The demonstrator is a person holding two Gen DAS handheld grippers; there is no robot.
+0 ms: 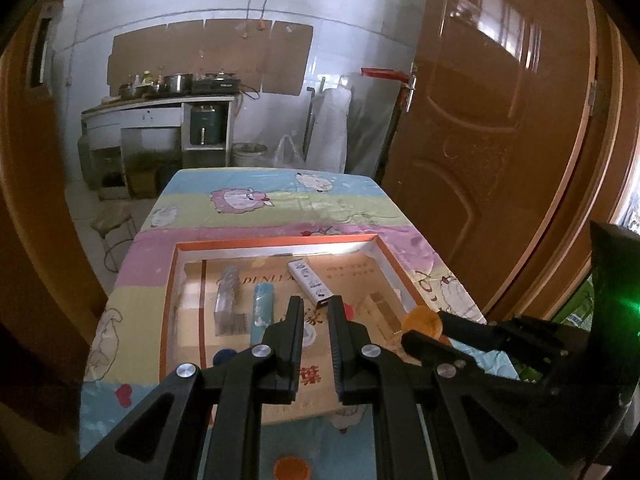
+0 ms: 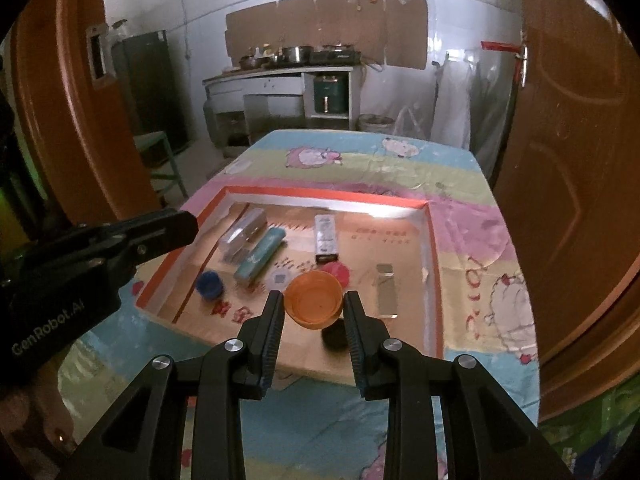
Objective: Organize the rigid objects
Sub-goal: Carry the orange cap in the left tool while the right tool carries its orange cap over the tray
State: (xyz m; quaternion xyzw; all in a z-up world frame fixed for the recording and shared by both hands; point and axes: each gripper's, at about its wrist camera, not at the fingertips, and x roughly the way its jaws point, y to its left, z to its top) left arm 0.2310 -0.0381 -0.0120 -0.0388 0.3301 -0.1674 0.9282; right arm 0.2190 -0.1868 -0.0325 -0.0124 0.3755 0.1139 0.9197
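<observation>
- Orange cap [image 2: 314,299]: your right gripper [image 2: 314,312] clamps it between both fingers, open side facing the camera, held above the near edge of the shallow orange-rimmed box [image 2: 434,264].
- The box floor lies ahead and below; bare cardboard sits just beyond the cap.
- Your left gripper [image 1: 315,320] is closed on nothing, hovering over the same box.
- The right hand is nearer the drop spot.

Left hand-held gripper [image 1: 316,310] closed, empty, tilted downward; right hand-held gripper [image 2: 314,306] tilted downward, clamping object.
</observation>
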